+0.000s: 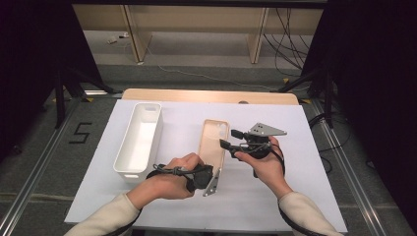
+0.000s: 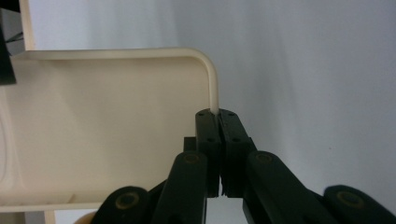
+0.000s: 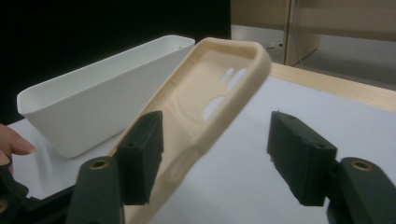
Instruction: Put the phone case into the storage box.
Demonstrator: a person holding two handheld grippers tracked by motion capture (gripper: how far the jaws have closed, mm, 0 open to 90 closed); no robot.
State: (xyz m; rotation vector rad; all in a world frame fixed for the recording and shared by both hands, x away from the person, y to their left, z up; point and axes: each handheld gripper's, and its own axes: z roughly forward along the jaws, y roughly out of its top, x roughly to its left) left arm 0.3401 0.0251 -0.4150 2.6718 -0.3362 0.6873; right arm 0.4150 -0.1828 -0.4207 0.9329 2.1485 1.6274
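Note:
A beige phone case is held off the white table sheet, hollow side showing. My left gripper is shut on the case's rim near one rounded corner; in the left gripper view the jaws pinch that thin rim, with the case's inside spreading to the left. My right gripper is open at the case's right edge. In the right gripper view the tilted case runs between the jaws, close to the left pad and well apart from the right pad.
A long white bin stands empty on the left of the sheet, also seen behind the case as the bin. The white sheet covers the table; a wooden edge runs along the back.

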